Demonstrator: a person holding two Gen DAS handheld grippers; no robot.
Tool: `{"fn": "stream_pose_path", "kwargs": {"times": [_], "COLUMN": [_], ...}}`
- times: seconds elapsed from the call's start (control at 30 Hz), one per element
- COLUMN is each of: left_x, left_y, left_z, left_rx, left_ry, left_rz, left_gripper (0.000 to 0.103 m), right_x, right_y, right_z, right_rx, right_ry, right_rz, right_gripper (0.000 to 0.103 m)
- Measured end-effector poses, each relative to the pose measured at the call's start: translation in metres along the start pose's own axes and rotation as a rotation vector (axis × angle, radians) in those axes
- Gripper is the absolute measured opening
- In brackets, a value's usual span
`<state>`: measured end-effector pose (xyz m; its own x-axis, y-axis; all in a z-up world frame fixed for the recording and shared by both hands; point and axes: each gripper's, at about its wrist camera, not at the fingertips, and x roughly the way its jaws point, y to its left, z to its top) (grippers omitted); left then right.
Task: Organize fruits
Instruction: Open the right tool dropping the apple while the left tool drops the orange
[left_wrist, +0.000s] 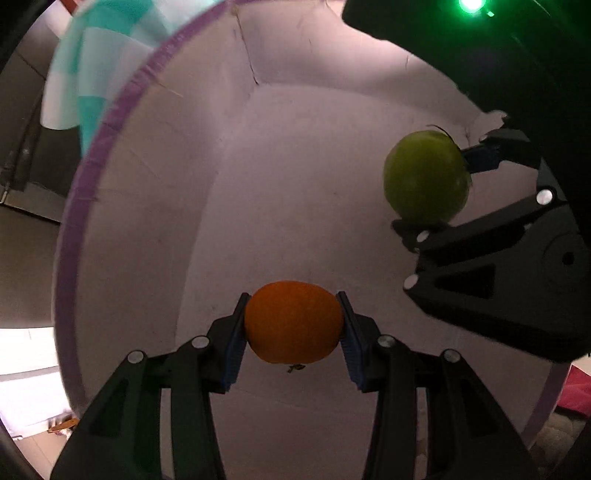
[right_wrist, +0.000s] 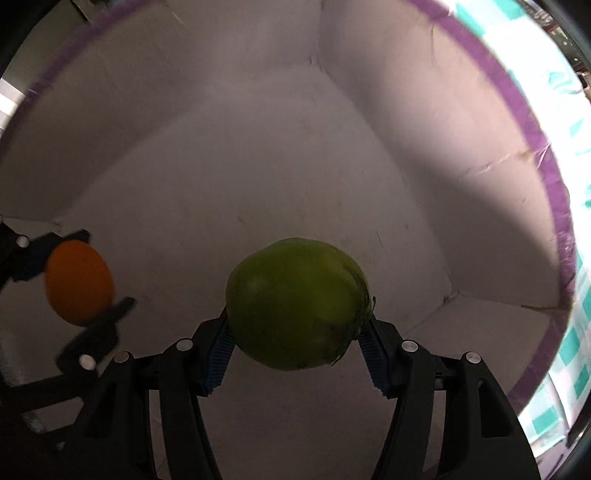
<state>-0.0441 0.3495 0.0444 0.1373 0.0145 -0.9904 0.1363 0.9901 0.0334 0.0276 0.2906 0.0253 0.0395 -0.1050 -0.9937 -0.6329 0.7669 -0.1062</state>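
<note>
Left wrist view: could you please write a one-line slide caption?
Left hand-held gripper holds an orange over a purple-rimmed box; right hand-held gripper holds a green apple.

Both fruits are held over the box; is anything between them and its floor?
Nothing visible. The orange and green apple hang over the box's bare floor; no other fruit lies inside it.

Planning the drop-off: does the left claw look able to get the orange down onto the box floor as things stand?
Probably yes. The left claw holds the orange over bare box floor; the green apple hangs off to one side.
</note>
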Motion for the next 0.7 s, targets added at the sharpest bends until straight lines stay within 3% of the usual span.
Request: {"fn": "stream_pose_path", "kwargs": {"times": [0.2, 0.27, 0.37, 0.57, 0.63, 0.7], "left_x": [0.01, 0.01, 0.007, -0.002, -0.01, -0.025], "left_y": [0.005, 0.01, 0.018, 0.032, 0.039, 0.038], "left_z": [0.003, 0.003, 0.004, 0.01, 0.008, 0.001], "left_rx": [0.009, -0.009, -0.025, -0.08, -0.109, -0.134], "left_ry": [0.06, 0.063, 0.06, 0.044, 0.008, -0.083], "left_rz": [-0.008, -0.016, -0.026, -0.009, -0.006, -0.011], "left_gripper": [0.048, 0.062, 0.071, 0.08, 0.081, 0.081], "right_x": [0.004, 0.003, 0.003, -0.01, -0.023, -0.038], "right_y": [-0.008, -0.008, -0.013, -0.015, -0.018, -0.021], "right_z": [0.005, 0.005, 0.008, 0.007, 0.006, 0.002], "right_rx": [0.039, 0.046, 0.062, 0.054, 0.045, 0.053], "right_ry": [0.029, 0.028, 0.027, -0.058, -0.119, -0.198], "right_rz": [0.044, 0.049, 0.061, 0.071, 0.06, 0.044], "right_gripper": [0.055, 0.059, 0.069, 0.081, 0.083, 0.083]}}
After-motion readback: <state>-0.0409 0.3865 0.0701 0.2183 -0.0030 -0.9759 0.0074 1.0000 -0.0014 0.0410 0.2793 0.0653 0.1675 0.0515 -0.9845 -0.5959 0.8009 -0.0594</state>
